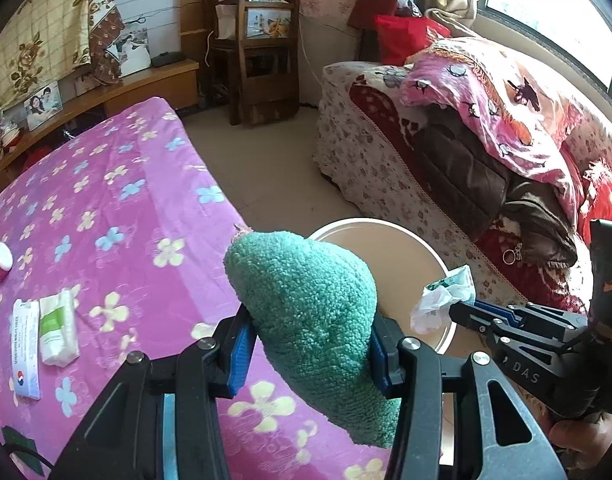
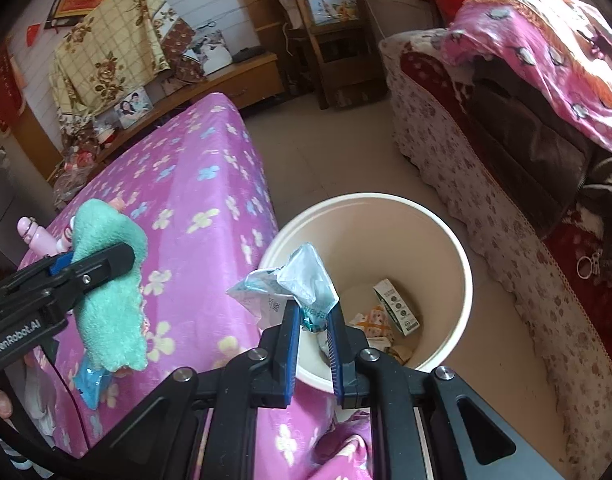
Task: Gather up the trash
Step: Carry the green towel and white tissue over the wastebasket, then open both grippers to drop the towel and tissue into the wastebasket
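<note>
Right wrist: right gripper (image 2: 312,316) pinches crumpled wrapper (image 2: 294,284) (above bin (image 2: 464,276)).

Daylight scene, bright overall. I see light entering through window (image 1: 554,4) at upper right of left wrist view; panes blown out white, no detail. Strong glare spills onto pink blanket (image 1: 486,92) below it. Bed cover (image 1: 118,200) evenly lit, soft shadows only. Heavy fisheye bending in both views, black vignette at corners. Right wrist view slightly hazier; wall hangings (image 2: 106,48) at far left dimmer, soft. Near gripper frames at bottom dark, low detail. No motion blur I can make out.
</note>
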`<state>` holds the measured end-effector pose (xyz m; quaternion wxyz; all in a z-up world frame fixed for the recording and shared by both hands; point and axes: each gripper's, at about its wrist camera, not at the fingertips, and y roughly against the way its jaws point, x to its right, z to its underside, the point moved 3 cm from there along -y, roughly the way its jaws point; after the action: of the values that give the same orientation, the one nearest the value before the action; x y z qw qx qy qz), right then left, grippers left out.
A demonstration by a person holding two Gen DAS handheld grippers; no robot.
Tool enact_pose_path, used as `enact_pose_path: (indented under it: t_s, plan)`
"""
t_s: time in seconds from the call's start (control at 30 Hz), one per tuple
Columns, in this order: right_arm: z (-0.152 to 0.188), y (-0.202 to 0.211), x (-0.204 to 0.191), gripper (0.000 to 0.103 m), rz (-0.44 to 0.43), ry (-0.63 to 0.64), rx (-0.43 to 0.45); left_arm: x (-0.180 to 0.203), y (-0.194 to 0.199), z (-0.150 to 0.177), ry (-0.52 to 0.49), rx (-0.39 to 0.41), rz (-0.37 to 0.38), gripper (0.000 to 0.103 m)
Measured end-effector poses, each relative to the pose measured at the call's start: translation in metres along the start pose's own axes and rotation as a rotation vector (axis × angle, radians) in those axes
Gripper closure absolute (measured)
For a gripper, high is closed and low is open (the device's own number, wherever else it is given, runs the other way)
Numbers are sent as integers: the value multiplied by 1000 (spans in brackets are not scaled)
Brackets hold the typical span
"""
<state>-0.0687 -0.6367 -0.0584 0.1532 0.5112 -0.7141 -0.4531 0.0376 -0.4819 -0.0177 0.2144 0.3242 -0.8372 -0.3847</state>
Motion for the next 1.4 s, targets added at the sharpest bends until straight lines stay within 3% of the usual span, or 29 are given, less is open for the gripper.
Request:
enact_pose_path:
  t_s: [0.37,0.43,0.5,0.57,1.07,1.13,1.17,1.2,1.23,1.27,1.4]
  plan:
    - [0,-23,25,88,30,-55,-23,14,-25,-3,10,-28,22,51]
    - [-1,-27,29,87,36,-75,-14,15,-27,-4,16,-20,37,47]
    - [-3,-31,31,86,55,-87,-14,14,-27,-5,30,-13,56,33]
    - [-4,-36,34,86,72,-94,-26,12,-25,-6,47,-2,59,30]
    - [6,-49,41,81,48,-141,-64,-4,-9,2,79,-3,49,30]
    - [5,-47,40,76,42,-143,-60,-5,-7,3,76,-2,44,30]
    - [5,-46,40,67,39,-145,-57,-5,-5,4,74,0,41,30]
    - [4,-44,39,46,35,-147,-53,-6,-5,5,73,0,39,30]
    - [4,-42,37,35,26,-149,-41,-6,-3,6,71,2,33,30]
    - [4,-40,36,30,22,-148,-30,-7,-2,7,70,4,29,30]
    - [2,-33,25,30,23,-126,-24,-12,1,10,83,-3,23,30]
